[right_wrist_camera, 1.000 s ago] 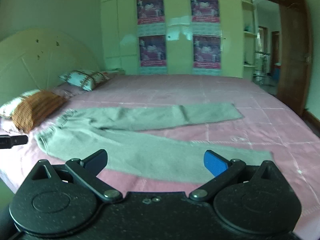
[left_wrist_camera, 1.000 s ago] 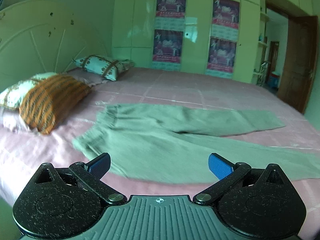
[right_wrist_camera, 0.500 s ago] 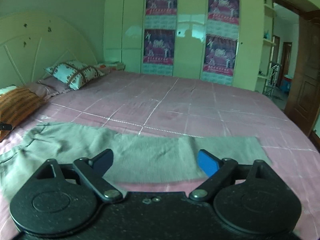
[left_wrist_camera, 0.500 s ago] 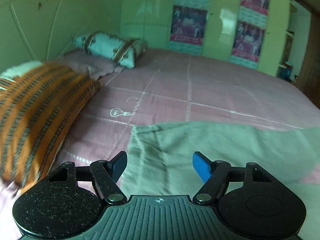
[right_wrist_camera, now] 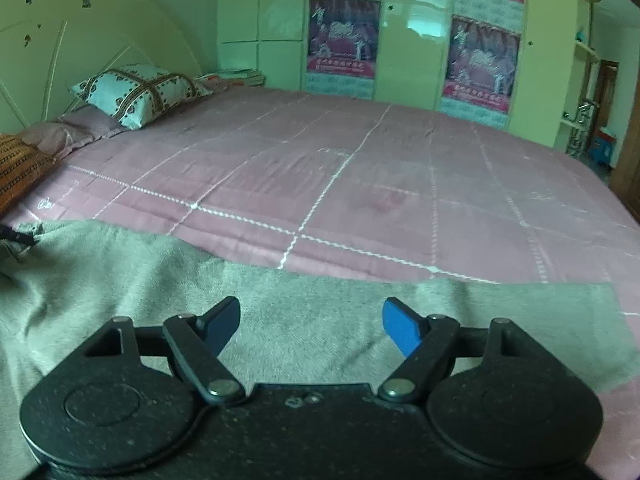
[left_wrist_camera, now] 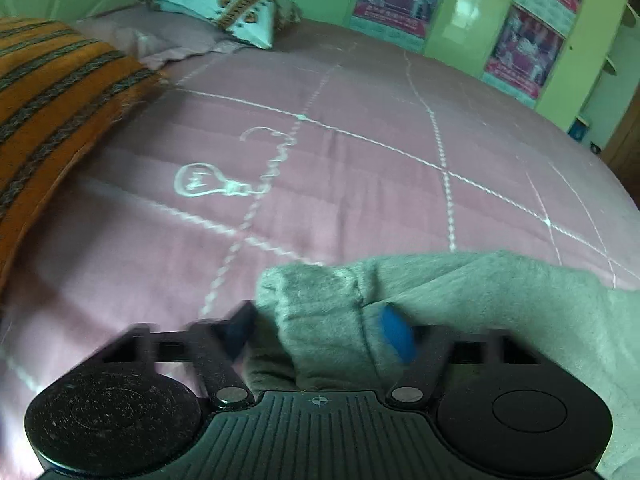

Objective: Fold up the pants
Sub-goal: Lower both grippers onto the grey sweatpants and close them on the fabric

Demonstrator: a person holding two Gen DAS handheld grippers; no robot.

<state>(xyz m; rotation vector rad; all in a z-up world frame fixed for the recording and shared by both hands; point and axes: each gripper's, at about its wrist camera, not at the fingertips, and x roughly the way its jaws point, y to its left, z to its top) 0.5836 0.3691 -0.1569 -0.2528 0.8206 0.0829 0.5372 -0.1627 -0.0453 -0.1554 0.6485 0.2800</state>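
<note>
No legible text found. Lettering on the wardrobe posters (right_wrist_camera: 343, 42) is too blurred to read.

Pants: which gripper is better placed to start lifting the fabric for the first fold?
Left. The left gripper already has the bunched end of the pants between its fingers, while the right gripper is open above flat fabric, gripping nothing.

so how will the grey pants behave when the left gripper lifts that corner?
Likely floppy: the pants already bunch between the left gripper fingers. Probably light, and the fuzzy fabric should resist slipping. The rest, under the open right gripper, will likely drag.
</note>
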